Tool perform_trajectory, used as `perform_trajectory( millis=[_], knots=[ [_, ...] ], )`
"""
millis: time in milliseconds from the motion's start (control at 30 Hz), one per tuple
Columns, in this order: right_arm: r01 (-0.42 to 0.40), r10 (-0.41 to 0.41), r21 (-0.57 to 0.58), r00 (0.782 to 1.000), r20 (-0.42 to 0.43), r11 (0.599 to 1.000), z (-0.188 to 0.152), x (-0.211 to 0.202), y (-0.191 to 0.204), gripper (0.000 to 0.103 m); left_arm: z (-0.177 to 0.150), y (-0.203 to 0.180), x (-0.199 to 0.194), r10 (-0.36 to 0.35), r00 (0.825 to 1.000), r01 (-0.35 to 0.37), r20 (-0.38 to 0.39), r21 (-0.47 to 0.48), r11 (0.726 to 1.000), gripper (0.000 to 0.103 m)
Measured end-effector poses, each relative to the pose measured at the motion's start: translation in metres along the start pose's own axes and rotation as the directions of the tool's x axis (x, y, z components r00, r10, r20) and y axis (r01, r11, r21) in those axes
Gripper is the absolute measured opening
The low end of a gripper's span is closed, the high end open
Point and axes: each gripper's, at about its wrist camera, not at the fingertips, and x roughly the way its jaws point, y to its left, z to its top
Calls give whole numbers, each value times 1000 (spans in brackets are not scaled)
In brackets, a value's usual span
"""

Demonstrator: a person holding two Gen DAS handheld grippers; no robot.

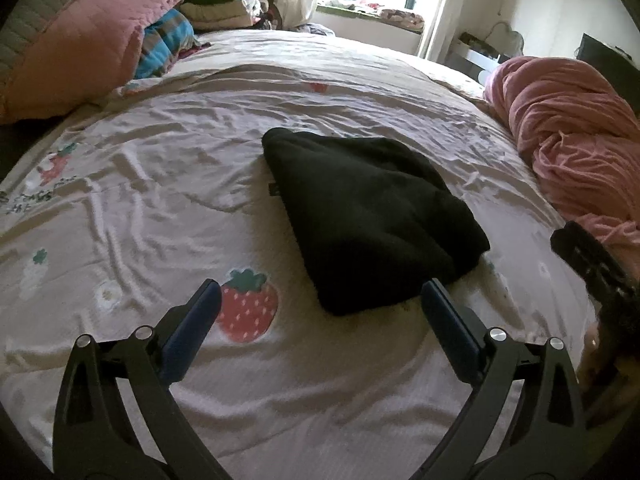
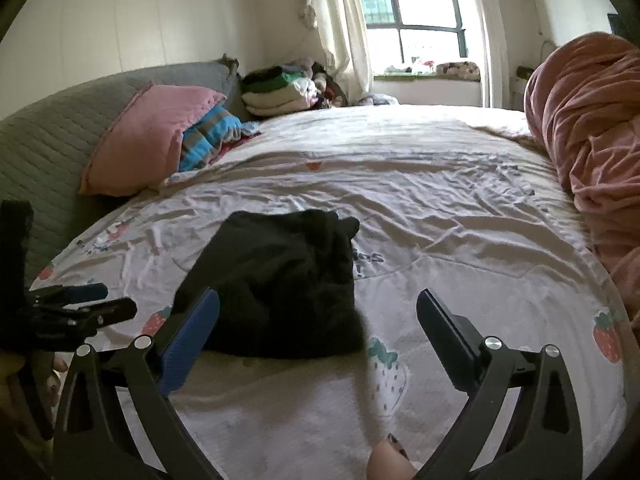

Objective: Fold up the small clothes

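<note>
Fuzzy black garment (image 1: 368, 216), folded wedge-shaped, on wrinkled strawberry-print sheet (image 1: 160, 184).

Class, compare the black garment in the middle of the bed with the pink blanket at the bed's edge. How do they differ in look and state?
The black garment is dark and folded into a flat, compact bundle; the pink blanket is pale pink and heaped in loose, rumpled folds. The garment is much smaller than the blanket. The garment lies mid-bed; the blanket sits along the side. Both rest on the strawberry-print sheet.

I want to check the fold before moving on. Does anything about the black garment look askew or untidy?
Slightly. The black garment lies folded on the strawberry-print sheet, but in the right wrist view a small flap sticks out at its far corner. Both grippers, left and right, are open and clear.
</note>
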Motion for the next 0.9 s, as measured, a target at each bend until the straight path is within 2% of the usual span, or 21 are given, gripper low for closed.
perform_trajectory(
  millis=[333,600,767,900],
  knots=[
    [14,-13,-51,1000,3,999,-18,-19,32,98,-23,8,-31,24,998,-25,52,19,1000,93],
    [75,-75,-61,997,10,995,-43,-29,47,98,-46,15,-41,34,997,-36,67,22,999,93],
    [121,-123,-61,992,-19,991,-67,-30,52,99,-58,24,-42,34,997,-34,64,3,999,93],
    [123,-129,-81,989,-67,989,-79,-25,57,99,-64,28,-41,48,997,-48,58,-2,999,93]
  ],
)
